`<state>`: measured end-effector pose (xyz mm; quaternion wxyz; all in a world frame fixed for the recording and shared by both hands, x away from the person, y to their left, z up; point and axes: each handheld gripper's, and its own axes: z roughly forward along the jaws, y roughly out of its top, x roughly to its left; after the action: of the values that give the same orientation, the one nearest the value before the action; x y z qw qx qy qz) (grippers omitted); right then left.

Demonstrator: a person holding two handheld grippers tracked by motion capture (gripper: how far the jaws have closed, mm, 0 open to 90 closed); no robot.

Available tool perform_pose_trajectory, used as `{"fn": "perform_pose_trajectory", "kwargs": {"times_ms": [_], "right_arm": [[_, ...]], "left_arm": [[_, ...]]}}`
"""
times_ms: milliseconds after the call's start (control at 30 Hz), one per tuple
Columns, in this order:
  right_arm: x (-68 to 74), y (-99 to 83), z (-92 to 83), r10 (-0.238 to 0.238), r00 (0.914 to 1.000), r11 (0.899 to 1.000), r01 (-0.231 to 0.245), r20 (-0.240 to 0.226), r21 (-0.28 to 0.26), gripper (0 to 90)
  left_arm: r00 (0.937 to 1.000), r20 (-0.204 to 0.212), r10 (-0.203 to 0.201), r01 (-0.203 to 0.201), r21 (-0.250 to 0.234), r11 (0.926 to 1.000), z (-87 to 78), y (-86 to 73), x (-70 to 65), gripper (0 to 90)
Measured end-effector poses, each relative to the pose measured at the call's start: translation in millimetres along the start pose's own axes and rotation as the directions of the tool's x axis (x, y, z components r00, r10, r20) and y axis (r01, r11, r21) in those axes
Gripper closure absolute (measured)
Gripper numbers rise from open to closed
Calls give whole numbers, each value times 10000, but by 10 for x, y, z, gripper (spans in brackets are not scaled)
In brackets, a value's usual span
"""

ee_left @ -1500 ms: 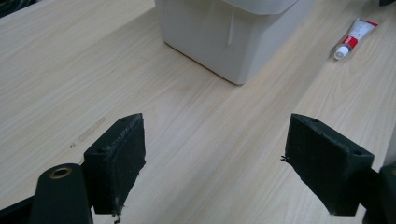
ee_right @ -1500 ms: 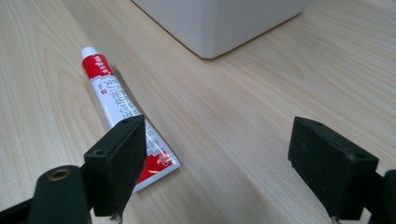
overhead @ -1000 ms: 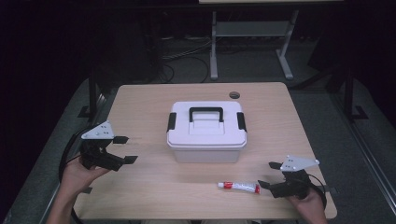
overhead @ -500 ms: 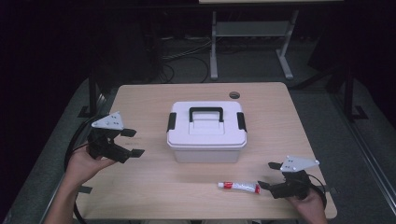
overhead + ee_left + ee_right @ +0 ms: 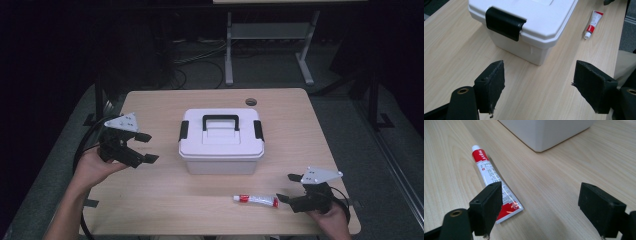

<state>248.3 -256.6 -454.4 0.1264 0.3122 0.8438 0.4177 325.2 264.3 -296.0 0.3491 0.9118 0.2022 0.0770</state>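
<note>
- Holding both grippers just over the surface (image 5: 165,200), you have not picked up anything yet.
- Your left gripper (image 5: 141,148) sits to the left of the white box (image 5: 221,145), a little apart from it. Its jaws are spread wide and hold nothing.
- In the left gripper view, the box (image 5: 529,22) is right ahead, and its black side latch (image 5: 504,23) faces you.
- Your right gripper (image 5: 289,188) is low at the front right of the surface. Its jaws are spread wide too, and they are empty.
- The small red and white tube (image 5: 256,200) lies flat in front of the box, just beside your right gripper.
- In the right gripper view, the flat end of the tube (image 5: 492,185) is next to one jaw, not between the two.
- The box lid is on, the black handle (image 5: 220,120) lies on top, and both latches look shut.
- I think the work is only starting. The box looks unopened and the tube is not lifted.
- My guess is that all the real steps are left to do.
</note>
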Motion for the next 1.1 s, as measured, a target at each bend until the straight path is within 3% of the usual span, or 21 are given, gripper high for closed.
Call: {"fn": "perform_pose_trajectory", "kwargs": {"times_ms": [600, 1100], "right_arm": [[-21, -7, -2, 97, 9999, 10000, -97, -40, -25, 191], [-10, 1, -27, 91, 9999, 9998, -92, -69, -178, 191]], "left_arm": [[9966, 691, 459, -471, 159, 9988, 41, 278, 83, 242], [9908, 872, 1034, -1109, 863, 9901, 179, 712, 202, 240]]}}
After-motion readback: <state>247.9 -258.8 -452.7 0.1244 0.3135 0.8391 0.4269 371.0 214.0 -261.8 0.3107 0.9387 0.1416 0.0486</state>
